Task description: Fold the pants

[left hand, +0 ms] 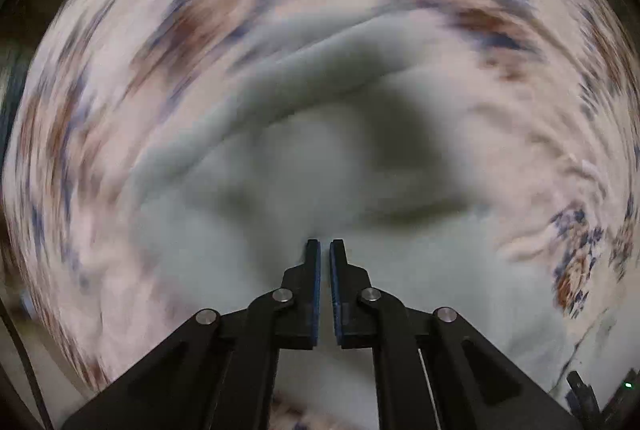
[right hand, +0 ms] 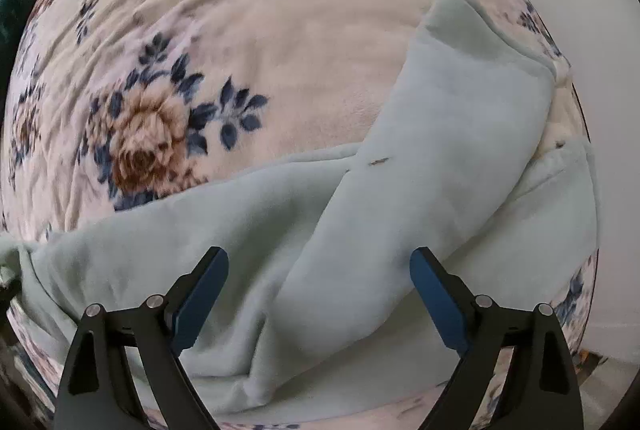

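Observation:
Pale mint-green fleece pants (right hand: 400, 190) lie on a floral blanket. In the right wrist view one leg is folded diagonally over the other, its cuff at the upper right. My right gripper (right hand: 320, 266) is open, its blue pads wide apart just above the folded leg, holding nothing. In the left wrist view the picture is blurred by motion; the pants (left hand: 320, 170) fill the middle. My left gripper (left hand: 325, 246) is shut, its jaws nearly touching, and I see no cloth between them.
The cream blanket with brown and blue flowers (right hand: 152, 134) covers the bed all around the pants. A white wall (right hand: 608, 110) stands at the right, close to the bed's edge. A dark object (left hand: 580, 394) shows at the lower right of the left wrist view.

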Motion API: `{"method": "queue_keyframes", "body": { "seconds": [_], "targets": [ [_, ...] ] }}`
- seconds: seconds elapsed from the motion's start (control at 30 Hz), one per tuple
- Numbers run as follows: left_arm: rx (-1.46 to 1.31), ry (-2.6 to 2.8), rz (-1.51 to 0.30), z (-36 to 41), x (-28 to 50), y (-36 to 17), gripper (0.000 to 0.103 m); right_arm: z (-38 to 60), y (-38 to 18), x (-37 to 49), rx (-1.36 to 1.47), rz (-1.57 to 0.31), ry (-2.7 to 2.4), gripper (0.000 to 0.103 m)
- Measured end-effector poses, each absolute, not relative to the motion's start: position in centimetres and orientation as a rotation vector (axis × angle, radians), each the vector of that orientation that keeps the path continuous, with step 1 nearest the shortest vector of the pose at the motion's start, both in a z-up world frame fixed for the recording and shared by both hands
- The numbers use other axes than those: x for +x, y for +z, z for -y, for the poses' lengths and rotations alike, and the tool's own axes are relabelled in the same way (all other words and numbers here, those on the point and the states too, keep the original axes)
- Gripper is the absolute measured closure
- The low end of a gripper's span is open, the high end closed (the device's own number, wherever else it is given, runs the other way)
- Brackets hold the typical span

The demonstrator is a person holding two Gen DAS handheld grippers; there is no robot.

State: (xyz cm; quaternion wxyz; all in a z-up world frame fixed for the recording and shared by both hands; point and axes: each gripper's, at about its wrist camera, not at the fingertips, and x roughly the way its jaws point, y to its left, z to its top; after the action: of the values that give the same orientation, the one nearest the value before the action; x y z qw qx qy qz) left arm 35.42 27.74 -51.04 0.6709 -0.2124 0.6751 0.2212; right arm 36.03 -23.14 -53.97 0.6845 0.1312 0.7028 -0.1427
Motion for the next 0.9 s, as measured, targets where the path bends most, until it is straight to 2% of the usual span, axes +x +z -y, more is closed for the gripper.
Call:
{"method": "queue_keyframes", "body": {
  "seconds": [0.1, 0.2, 0.27, 0.37, 0.4, 0.43, 0.47, 0.5, 0.6, 0.67, 0.7, 0.8, 0.9],
  "targets": [
    [-0.579, 0.597, -1.588, -31.1, 28.0, -53.0, 0.098, 23.6, -54.4, 35.7, 0.298, -1.578, -0.325, 0.009],
    [-0.649, 0.588, -1.632, -30.6, 22.1, -53.8, 0.098, 24.8, -54.9, 35.7, 0.378, -1.585, -0.35, 0.009],
    [-0.645, 0.551, -1.62, -29.1, 21.6, -53.3, 0.097, 25.7, -55.4, 36.1, 0.445, -1.589, -0.361, 0.009],
    [-0.523, 0.443, -1.569, -25.2, 24.4, -51.7, 0.088, 27.1, -58.4, 37.2, 0.59, -1.639, -0.374, 0.01],
    [-0.478, 0.418, -1.548, -24.2, 25.7, -51.2, 0.087, 27.5, -59.4, 37.2, 0.621, -1.66, -0.385, 0.015],
    [-0.45, 0.407, -1.532, -23.4, 26.7, -50.7, 0.087, 27.9, -60.0, 36.9, 0.631, -1.659, -0.416, 0.042],
    [-0.433, 0.39, -1.494, -22.4, 28.0, -49.8, 0.087, 28.2, -59.6, 36.5, 0.566, -1.652, -0.457, 0.083],
    [-0.448, 0.361, -1.437, -21.8, 29.1, -48.6, 0.087, 28.4, -58.8, 36.0, 0.532, -1.634, -0.477, 0.082],
    [-0.487, 0.324, -1.316, -20.7, 31.6, -45.4, 0.086, 31.1, -54.1, 31.3, 0.662, -1.456, -0.479, 0.083],
    [-0.504, 0.309, -1.301, -20.6, 33.8, -44.2, 0.081, 32.6, -52.6, 27.3, 0.708, -1.405, -0.523, 0.083],
    [-0.518, 0.308, -1.313, -21.0, 35.8, -44.2, 0.075, 33.0, -53.1, 25.4, 0.72, -1.421, -0.563, 0.084],
    [-0.522, 0.303, -1.331, -20.9, 40.3, -44.9, 0.075, 33.8, -57.8, 21.0, 0.917, -1.524, -0.604, 0.084],
    [-0.429, 0.292, -1.396, -19.3, 45.0, -45.2, 0.075, 33.3, -59.7, 19.3, 1.019, -1.506, -0.603, 0.074]
  ]
}}
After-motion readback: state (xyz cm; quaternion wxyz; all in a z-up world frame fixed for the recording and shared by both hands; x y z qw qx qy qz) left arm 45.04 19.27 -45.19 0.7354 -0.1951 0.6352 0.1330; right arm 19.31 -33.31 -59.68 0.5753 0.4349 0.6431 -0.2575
